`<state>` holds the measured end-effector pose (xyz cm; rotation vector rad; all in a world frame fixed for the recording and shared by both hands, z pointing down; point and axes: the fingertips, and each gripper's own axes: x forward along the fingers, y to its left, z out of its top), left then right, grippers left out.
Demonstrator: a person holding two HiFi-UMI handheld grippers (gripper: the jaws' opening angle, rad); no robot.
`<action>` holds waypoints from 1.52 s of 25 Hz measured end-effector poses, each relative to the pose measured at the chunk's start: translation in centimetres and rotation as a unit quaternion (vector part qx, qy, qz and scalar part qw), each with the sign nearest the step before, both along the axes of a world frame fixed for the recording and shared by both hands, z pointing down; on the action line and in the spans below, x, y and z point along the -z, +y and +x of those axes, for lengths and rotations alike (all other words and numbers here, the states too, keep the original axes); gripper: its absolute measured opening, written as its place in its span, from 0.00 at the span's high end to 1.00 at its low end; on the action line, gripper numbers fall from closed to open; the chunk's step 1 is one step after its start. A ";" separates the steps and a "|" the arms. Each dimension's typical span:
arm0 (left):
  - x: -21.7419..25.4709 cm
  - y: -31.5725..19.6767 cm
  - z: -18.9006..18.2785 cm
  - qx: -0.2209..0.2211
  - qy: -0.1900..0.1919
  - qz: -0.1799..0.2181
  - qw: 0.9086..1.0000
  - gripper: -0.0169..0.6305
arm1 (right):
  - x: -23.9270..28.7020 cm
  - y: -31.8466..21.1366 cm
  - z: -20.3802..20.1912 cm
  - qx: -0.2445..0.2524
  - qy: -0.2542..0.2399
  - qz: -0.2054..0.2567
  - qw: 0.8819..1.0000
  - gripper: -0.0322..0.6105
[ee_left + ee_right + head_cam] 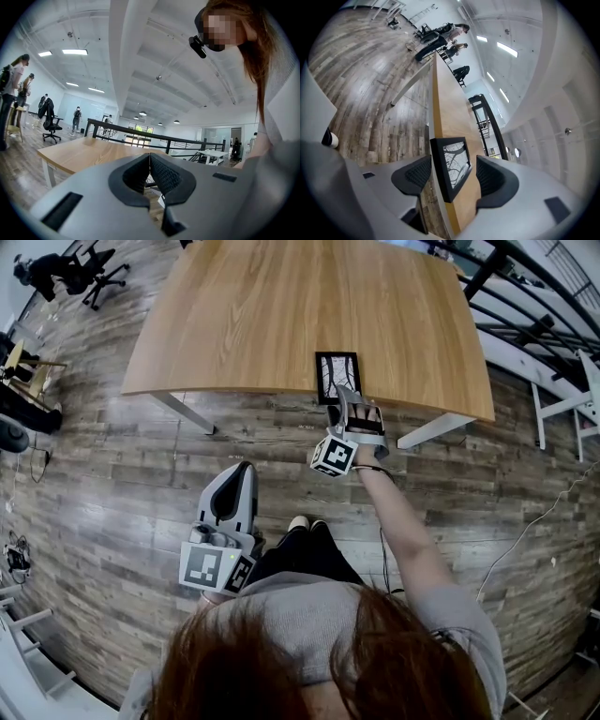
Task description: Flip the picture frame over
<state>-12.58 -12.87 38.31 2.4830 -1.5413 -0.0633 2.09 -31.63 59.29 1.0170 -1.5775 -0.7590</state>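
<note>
One frame point(337, 377) lies flat on the table point(281, 306), picture side up, with dark bare branches on white inside a black border. It sits at the table's near edge, right of the middle, its short side about level with that edge; whether it overhangs cannot be told.

The right gripper point(352, 407) is at the same edge, turned on its side with its jaws wide apart. In the right gripper view the frame point(452, 166) stands between them. One pad point(417, 174) is on the floor side, below the tabletop's edge. The other pad point(490, 176) is above the tabletop point(445, 112), beyond the frame's long border. A gap shows between that upper pad and the frame, and neither pad is seen pressing on it. The marker cube point(333, 454) faces up toward the head camera, and the person's right arm reaches out straight behind it.

The left gripper point(242, 470) hangs low by the person's left side, over the plank floor point(112, 474) and well apart from the table. In the left gripper view its jaws are closed together point(150, 157) with nothing between them, and it looks across at the table from the side. Its cube point(214, 566) is near the person's waist.

Shoes point(309, 523) show on the floor between the two grippers. Office chairs point(89, 273) stand beyond the table's far left corner. Several people point(14, 84) stand at the left of the hall, and a dark railing point(140, 131) runs behind the table.
</note>
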 end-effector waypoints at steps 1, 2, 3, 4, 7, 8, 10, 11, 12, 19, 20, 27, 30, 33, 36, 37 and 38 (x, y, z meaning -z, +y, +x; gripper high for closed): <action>0.1 0.0 0.2 -0.002 0.000 0.002 1.000 0.96 | 0.9 0.3 0.0 0.002 -0.006 0.014 1.000 0.50; 0.3 0.0 0.4 -0.004 0.000 0.004 1.000 0.96 | 2.0 0.6 0.0 0.003 -0.018 0.030 0.999 0.50; 0.3 0.1 0.5 -0.006 0.000 0.006 1.000 0.96 | 3.0 1.1 0.0 0.004 -0.036 0.045 0.998 0.50; 0.3 0.1 0.7 -0.008 0.000 0.007 1.000 0.96 | 4.1 1.5 0.0 0.003 -0.056 0.056 0.997 0.51; 0.3 0.1 1.0 -0.014 -0.001 0.010 1.000 0.96 | 6.7 2.8 0.6 -0.011 -0.113 0.071 0.991 0.51; 0.3 0.0 1.2 -0.016 0.000 0.010 1.000 0.96 | 7.2 3.0 0.8 -0.015 -0.124 0.073 0.989 0.51; 0.4 -0.2 1.6 -0.020 0.002 0.012 1.000 0.96 | 7.8 3.4 1.2 -0.017 -0.139 0.076 0.987 0.51; 0.5 -0.3 1.9 -0.023 0.004 0.013 1.000 0.96 | 8.2 3.7 1.3 -0.017 -0.150 0.079 0.985 0.51; 0.7 -0.4 2.2 -0.026 0.005 0.015 1.000 0.96 | 8.7 4.1 1.5 -0.017 -0.166 0.080 0.983 0.51; 1.3 -0.9 4.2 -0.047 0.010 0.029 0.998 0.96 | 16.3 9.4 1.8 -0.014 -0.478 0.042 0.877 0.56; 1.5 -1.0 4.6 -0.051 0.012 0.032 0.998 0.96 | 17.5 10.4 1.9 -0.014 -0.542 0.025 0.840 0.75; 3.2 -1.8 7.7 -0.086 0.022 0.059 0.994 0.96 | 24.1 15.0 2.7 0.018 -0.679 0.013 0.734 0.93; 3.5 -1.7 8.9 -0.103 0.025 0.064 0.992 0.96 | 25.2 16.0 3.1 0.014 -0.682 0.017 0.731 0.93; 3.8 -1.7 9.7 -0.114 0.027 0.068 0.991 0.96 | 25.6 16.4 3.7 0.003 -0.687 0.023 0.726 0.93; 4.2 -1.7 10.3 -0.122 0.028 0.071 0.990 0.96 | 25.4 16.5 4.1 -0.009 -0.686 0.023 0.728 0.93; 4.2 -1.6 10.5 -0.124 0.029 0.071 0.989 0.96 | 25.2 16.6 4.3 -0.014 -0.686 0.020 0.727 0.93; 4.2 -1.5 10.7 -0.125 0.029 0.071 0.989 0.96 | 25.1 16.7 4.4 -0.018 -0.685 0.019 0.728 0.93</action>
